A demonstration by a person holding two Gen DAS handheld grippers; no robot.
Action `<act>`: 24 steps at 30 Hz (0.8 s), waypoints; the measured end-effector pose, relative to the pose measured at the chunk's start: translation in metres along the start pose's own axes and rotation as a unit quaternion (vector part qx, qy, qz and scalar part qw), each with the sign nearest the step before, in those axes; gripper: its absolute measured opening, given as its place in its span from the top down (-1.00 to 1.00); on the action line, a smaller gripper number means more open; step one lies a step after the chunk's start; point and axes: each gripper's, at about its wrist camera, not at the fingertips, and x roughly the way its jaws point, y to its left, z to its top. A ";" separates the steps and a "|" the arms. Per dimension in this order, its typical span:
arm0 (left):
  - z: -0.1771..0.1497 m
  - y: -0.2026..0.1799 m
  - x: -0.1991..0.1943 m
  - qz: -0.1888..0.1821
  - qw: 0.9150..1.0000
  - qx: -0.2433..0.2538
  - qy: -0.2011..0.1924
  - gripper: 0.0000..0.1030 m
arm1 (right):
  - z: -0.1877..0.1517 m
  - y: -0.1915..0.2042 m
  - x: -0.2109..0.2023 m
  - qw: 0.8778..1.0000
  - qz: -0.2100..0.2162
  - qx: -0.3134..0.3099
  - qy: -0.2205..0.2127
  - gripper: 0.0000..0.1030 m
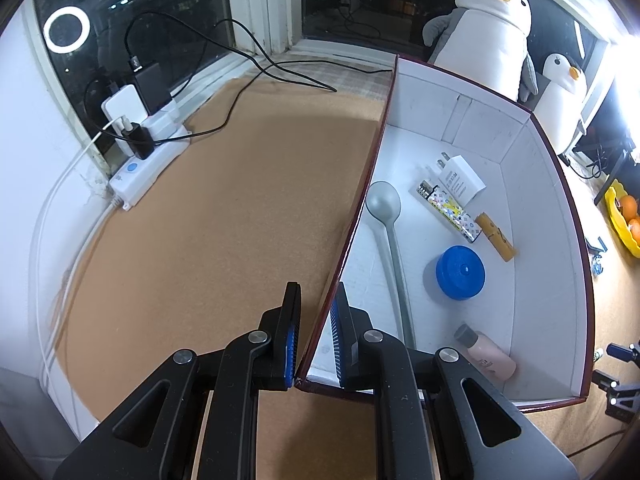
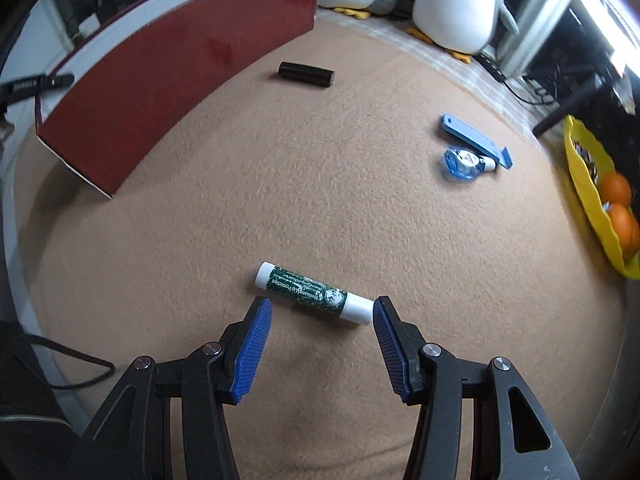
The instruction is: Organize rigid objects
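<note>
The lip balm tube (image 2: pixel 314 293) lies flat on the tan felt mat (image 2: pixel 340 200), near the right gripper (image 2: pixel 322 320) and just beyond its fingertips, well apart from the red box (image 2: pixel 172 80) at the far left. Its long axis runs across the view from the white cap at the upper left to the white end at the lower right, slightly slanted, so it lies nearly along the line between the two pads instead of across it. The right gripper's jaws stand apart and hold nothing. The tube looks light, stiff and smooth; being round it may roll or slip on the felt, so I judge the green middle, taken across its width after a turn of the wrist, the surest hold. The left gripper (image 1: pixel 314 340) has its jaws pinched on the box's near left wall, steadying it; inside lie a spoon (image 1: pixel 390 236), a blue lid (image 1: pixel 460 272) and other small items
</note>
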 end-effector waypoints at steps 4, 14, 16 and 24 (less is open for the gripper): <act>-0.001 0.000 0.000 0.000 1.000 -0.001 0.000 0.75 | 0.005 0.000 0.007 1.000 -0.006 -0.016 0.010 0.05; -0.001 0.000 -0.001 0.000 1.000 -0.002 0.000 0.75 | 0.022 -0.005 0.022 1.000 -0.003 -0.025 0.018 0.12; -0.002 0.001 -0.001 0.000 1.000 -0.002 0.000 0.75 | 0.025 -0.006 0.023 1.000 0.005 -0.019 0.019 0.25; -0.002 0.000 0.000 0.002 1.000 -0.002 0.001 0.75 | 0.035 -0.010 0.027 0.999 0.034 -0.001 0.020 0.60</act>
